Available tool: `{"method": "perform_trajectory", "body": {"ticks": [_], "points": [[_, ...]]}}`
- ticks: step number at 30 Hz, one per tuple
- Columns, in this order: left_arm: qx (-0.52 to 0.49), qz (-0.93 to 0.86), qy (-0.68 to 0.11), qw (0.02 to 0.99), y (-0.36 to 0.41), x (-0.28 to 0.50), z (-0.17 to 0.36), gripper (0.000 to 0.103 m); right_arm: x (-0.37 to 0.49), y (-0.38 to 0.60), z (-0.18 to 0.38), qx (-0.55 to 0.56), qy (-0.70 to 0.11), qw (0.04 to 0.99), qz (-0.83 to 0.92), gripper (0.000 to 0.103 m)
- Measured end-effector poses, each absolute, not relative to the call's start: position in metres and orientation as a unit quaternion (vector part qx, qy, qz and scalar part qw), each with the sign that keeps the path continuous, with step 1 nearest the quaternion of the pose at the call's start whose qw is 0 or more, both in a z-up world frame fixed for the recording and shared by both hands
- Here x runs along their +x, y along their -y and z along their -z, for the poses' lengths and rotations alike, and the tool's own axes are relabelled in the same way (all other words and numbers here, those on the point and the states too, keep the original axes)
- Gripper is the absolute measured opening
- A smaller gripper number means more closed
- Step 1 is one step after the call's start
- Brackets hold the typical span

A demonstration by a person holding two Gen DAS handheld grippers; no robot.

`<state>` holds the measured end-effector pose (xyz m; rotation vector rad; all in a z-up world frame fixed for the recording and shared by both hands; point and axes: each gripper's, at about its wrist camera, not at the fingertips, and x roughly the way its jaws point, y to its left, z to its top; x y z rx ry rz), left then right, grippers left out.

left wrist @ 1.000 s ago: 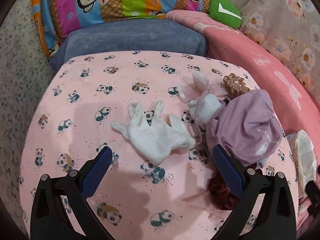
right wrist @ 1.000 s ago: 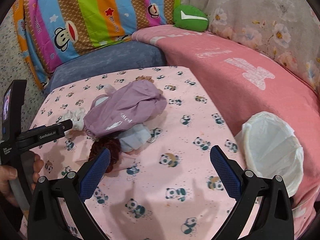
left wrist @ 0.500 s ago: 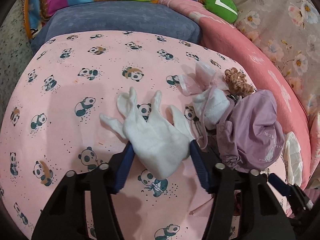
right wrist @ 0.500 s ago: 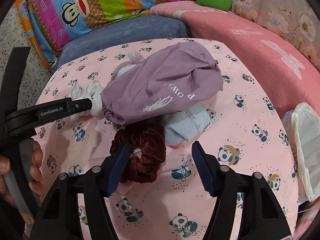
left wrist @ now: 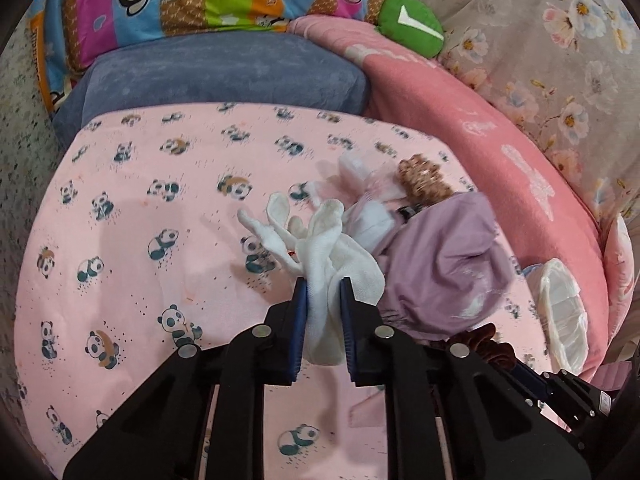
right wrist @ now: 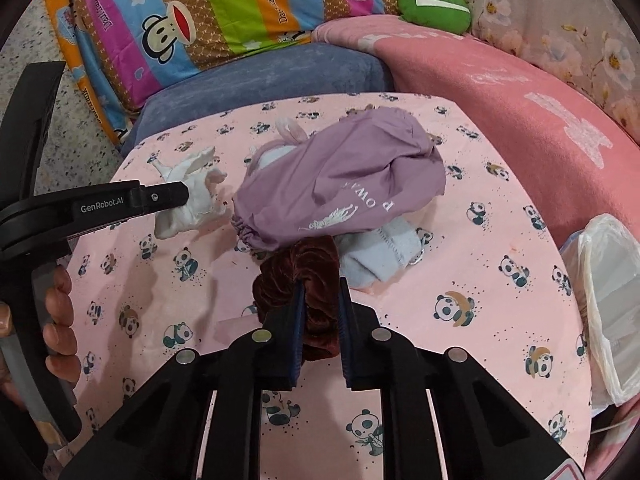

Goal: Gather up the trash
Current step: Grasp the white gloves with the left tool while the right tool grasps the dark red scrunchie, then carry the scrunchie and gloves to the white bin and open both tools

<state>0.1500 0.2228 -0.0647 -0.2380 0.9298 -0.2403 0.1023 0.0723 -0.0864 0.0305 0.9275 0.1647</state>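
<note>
Here we hold two grippers over a pink panda-print cloth (left wrist: 132, 208) spread on a low surface. Our left gripper (left wrist: 323, 285) has just been closing, and its blue pads now pinch one white glove (left wrist: 324, 256) by the cuff. The glove's long axis runs away from us along the gripper's line, its fingers fanning up and to the left, lifted off the cloth at the pinched end. Our right gripper (right wrist: 319, 286) has also just been closing, and its jaws clamp one dark red velvet scrunchie (right wrist: 300, 276). The scrunchie bunches between the pads, its bulk lying to the left and ahead of them, touching the edge of a purple elastic-cuffed sleeve cover (right wrist: 340, 184).

That single purple cover lies with its long axis slanting from lower left to upper right in the right wrist view. One pale blue sock (right wrist: 380, 256) pokes out beneath it. Behind it we see one brown scrunchie (left wrist: 424, 178) and some pink and white cloth pieces (left wrist: 362, 184), too bunched to count. One white-lined bin (right wrist: 612, 292) stands at the right edge of the cloth. A hand (right wrist: 60, 320) grips the left tool's handle.
</note>
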Motion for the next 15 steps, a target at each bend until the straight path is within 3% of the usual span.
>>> {"method": "perform_trajectory", "body": {"ticks": [15], "points": [[-0.05, 0.197, -0.375, 0.904, -0.125, 0.127, -0.017, 0.016, 0.069, 0.01, -0.023, 0.057, -0.333, 0.94, -0.032, 0.015]]}}
